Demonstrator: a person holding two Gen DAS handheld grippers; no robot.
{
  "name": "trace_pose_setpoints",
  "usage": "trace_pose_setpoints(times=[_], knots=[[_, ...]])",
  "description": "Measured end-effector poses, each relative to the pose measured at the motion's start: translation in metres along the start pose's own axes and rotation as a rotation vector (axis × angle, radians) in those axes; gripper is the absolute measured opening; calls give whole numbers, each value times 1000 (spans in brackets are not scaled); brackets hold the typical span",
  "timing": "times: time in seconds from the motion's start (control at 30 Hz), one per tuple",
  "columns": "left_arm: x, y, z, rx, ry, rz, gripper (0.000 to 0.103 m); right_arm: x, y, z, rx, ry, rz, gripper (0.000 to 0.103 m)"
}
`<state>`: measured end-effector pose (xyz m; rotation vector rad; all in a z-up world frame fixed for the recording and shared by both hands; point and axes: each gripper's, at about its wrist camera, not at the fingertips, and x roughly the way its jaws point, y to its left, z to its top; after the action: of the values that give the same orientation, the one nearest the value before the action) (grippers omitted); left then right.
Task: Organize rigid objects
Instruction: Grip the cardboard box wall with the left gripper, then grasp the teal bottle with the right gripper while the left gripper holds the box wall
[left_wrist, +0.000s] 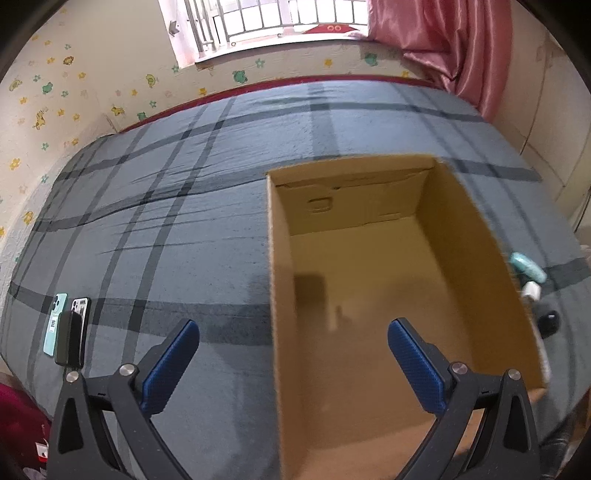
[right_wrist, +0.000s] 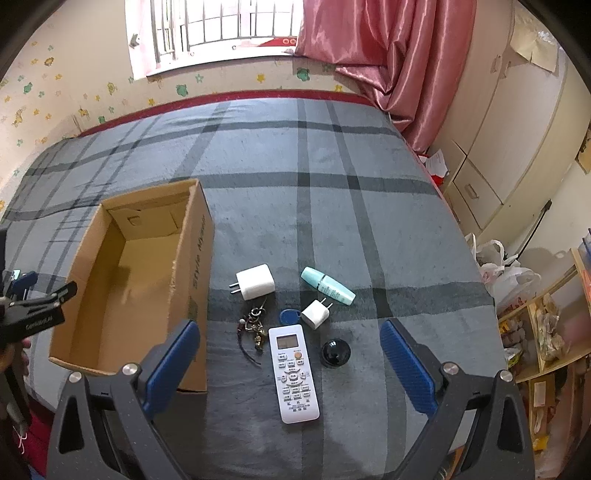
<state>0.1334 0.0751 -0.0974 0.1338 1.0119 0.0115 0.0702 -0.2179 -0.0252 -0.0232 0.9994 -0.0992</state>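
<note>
My left tongs (left_wrist: 293, 363) hang released over the near left corner of the cardboard box (left_wrist: 388, 295), one blue pad outside its left wall and the other over its bare bottom. The box sits open on the bed (left_wrist: 184, 221), which wears a grey plaid blanket. Far to the left on the blanket lie a mint phone (left_wrist: 55, 323), a second phone (left_wrist: 82, 308) and a black block (left_wrist: 69, 343) resting partly over them.

My right tongs (right_wrist: 290, 363) are spread wide too, gripping nothing, poised above the white remote control (right_wrist: 293, 373). Around it I see a bunch of keys (right_wrist: 255, 328) with a dark cord to its left, a blue key tag (right_wrist: 289, 316) and a small white charger (right_wrist: 315, 312) just beyond its top, and a black round cap (right_wrist: 334, 352) just to its right. Farther off lie a larger white charger (right_wrist: 255, 282) and a mint tube (right_wrist: 327, 285). All of these rest on the blanket to the right of the box.
</note>
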Motion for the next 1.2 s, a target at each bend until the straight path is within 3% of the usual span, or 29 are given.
trace_pose_setpoints(times=[0.4,0.57,0.63,0.7,1.2], knots=[[50,16,8,-27,39,-19,101,21,-1,2,-6,42,-6,100],[58,15,7,-29,60,-28,58,21,-1,3,-8,44,-8,100],[64,13,7,-23,88,-80,23,23,-1,3,-6,46,-9,100],[66,12,5,-14,86,-65,15,23,-2,4,-3,47,-9,100],[70,14,2,-24,79,-76,15,25,-16,6,-23,17,-14,100]])
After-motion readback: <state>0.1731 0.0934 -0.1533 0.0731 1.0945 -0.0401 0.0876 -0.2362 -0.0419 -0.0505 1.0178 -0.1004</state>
